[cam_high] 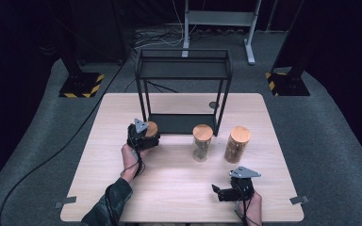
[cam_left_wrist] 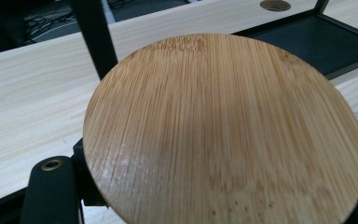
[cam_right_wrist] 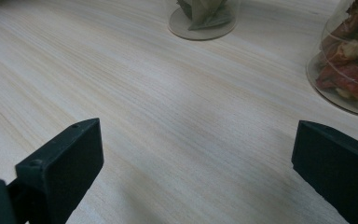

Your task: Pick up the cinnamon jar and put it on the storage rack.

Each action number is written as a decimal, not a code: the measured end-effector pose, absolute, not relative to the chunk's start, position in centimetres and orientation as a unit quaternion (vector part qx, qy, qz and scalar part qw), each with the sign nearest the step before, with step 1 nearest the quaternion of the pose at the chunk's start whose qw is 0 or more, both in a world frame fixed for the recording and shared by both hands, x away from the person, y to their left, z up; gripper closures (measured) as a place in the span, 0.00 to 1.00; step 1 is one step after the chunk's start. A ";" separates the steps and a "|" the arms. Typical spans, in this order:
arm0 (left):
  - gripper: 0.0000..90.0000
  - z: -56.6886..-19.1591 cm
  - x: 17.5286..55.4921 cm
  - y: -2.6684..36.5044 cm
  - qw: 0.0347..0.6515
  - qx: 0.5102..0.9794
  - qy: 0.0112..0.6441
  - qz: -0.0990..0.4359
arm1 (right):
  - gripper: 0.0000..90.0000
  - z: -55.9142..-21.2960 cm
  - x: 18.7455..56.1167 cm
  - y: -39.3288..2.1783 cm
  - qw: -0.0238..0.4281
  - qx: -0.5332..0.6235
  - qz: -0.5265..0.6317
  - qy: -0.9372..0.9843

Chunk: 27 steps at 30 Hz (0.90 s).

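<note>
I have the left gripper (cam_high: 143,136) clamped on the first jar (cam_high: 151,128), its jaws pinching the jar just under the bamboo lid (cam_left_wrist: 223,130), which looms right in front of the left gripper view. That jar sits at the near left corner of the black wire shelf (cam_high: 184,70), beside the left front post, and I cannot tell whether it rests on the tabletop (cam_high: 179,188) or is lifted a little. By my reading the work is loading jars into the shelf, and it is barely begun: both shelf tiers look bare. The jar of green leaves (cam_high: 202,142) and the jar of reddish dried pieces (cam_high: 237,144) stand untouched on the tabletop in front of the shelf's right side. My right gripper (cam_high: 226,190) waits near the front edge, jaws spread wide with nothing between them, well apart from both jars.
</note>
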<state>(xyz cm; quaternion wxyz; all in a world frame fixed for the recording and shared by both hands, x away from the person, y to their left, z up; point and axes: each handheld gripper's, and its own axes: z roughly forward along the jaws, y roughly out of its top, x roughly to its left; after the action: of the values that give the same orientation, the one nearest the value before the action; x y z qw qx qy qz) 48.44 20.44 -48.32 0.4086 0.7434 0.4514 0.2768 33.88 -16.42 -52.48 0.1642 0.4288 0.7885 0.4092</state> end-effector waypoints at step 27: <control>0.28 -47.8 49.1 18.7 0.408 0.751 0.440 0.276 | 0.02 -52.5 33.8 -16.4 0.167 0.427 0.411 0.788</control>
<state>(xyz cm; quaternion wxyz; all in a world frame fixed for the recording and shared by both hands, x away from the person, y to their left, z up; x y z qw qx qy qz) 49.12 18.69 -47.75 0.4081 0.7506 0.4401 0.2764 33.82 -16.42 -52.47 0.1669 0.4268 0.7882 0.4107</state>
